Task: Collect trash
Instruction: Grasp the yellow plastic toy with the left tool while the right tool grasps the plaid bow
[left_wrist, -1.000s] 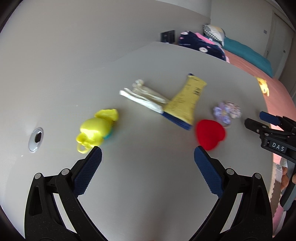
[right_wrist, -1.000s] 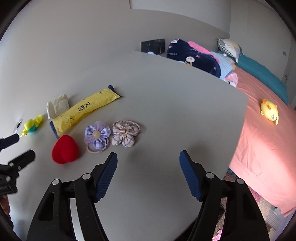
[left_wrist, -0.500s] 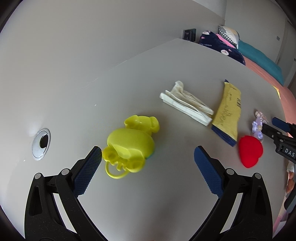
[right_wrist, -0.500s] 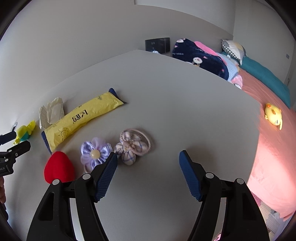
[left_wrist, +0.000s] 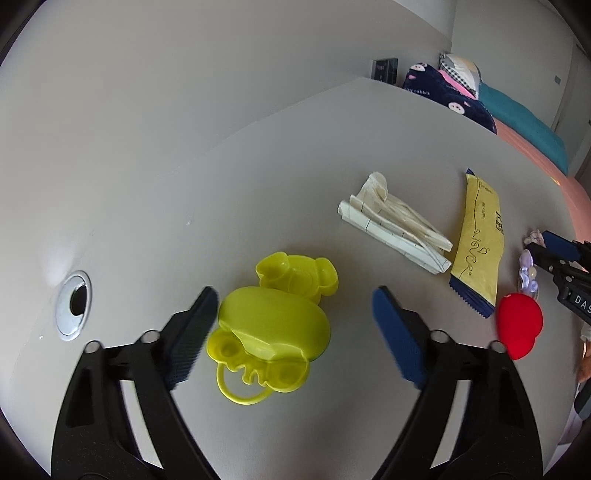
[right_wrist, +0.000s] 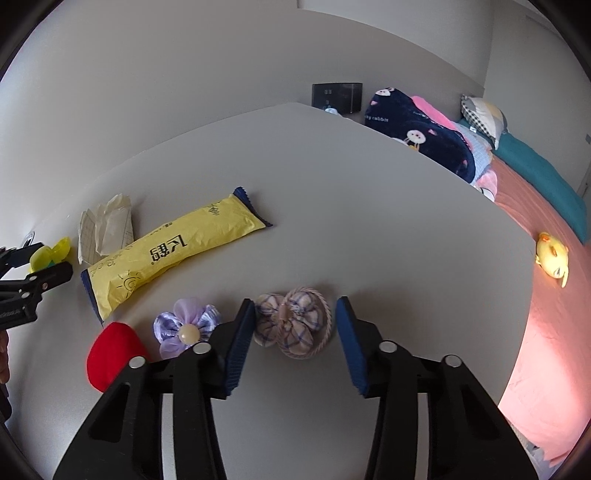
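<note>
On the grey table lie a yellow snack wrapper and a crumpled white paper. My left gripper straddles a yellow plastic toy. Its jaws are closing: the left pad is almost on the toy, and a gap remains at the right pad. My right gripper is closing around a plaid hair tie, with the pads close to its sides but not squeezing it. A purple flower hair tie and a red heart lie just left of it.
A metal cable hole is set in the table left of the toy. Beyond the table's right edge is a bed with a pink sheet, a yellow duck and a dark blue blanket.
The left gripper swung left from the wrapper to over the yellow toy, and its jaws narrowed. The right gripper moved forward onto the plaid hair tie and narrowed a lot.
</note>
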